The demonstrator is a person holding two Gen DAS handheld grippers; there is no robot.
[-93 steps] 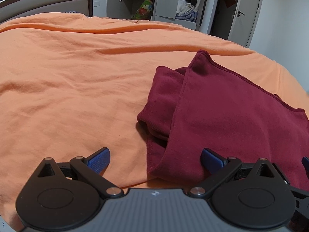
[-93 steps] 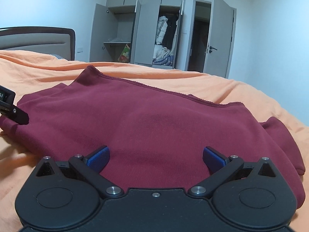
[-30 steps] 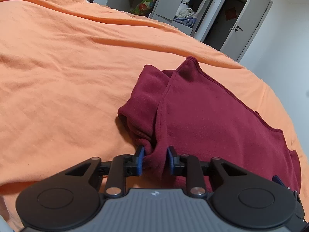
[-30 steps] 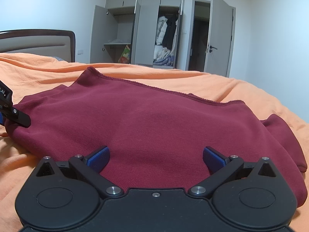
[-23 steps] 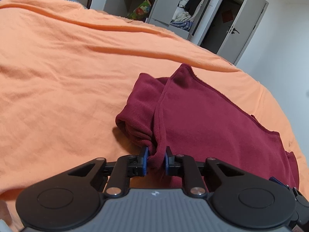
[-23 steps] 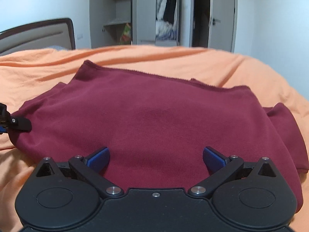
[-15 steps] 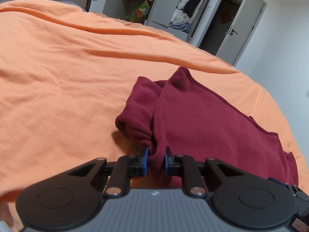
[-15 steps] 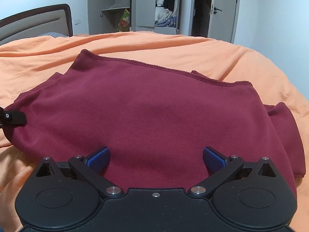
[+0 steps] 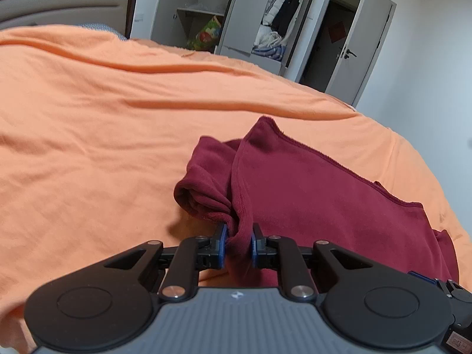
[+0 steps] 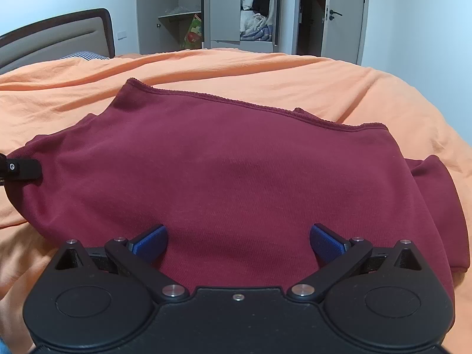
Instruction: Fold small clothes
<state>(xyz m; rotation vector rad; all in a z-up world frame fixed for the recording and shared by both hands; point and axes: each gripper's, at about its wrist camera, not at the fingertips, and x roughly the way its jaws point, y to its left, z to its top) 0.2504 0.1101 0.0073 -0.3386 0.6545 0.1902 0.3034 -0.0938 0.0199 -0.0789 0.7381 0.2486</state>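
The left gripper (image 9: 238,246) is pinched on the near-left corner of the garment (image 9: 324,200), its blue pads (image 9: 221,243) pressing a bunched fold of maroon cloth between them. The grip sits at a corner, probably so that the whole edge can be lifted and carried over as one layer.

The right gripper (image 10: 237,240) is spread wide, its pads (image 10: 150,240) to either side of the near hem and holding nothing. It appears staged over the hem — ready to take a matching grip (contact with the cloth cannot be confirmed).

The garment lies mostly flat on the orange sheet (image 9: 103,135), with a sleeve (image 10: 436,183) tucked at its right side and another rolled at its left. A flat lie keeps the fold line straight.

Beyond the bed stand an open wardrobe (image 9: 265,29) and a door (image 10: 343,14) — neither is involved.
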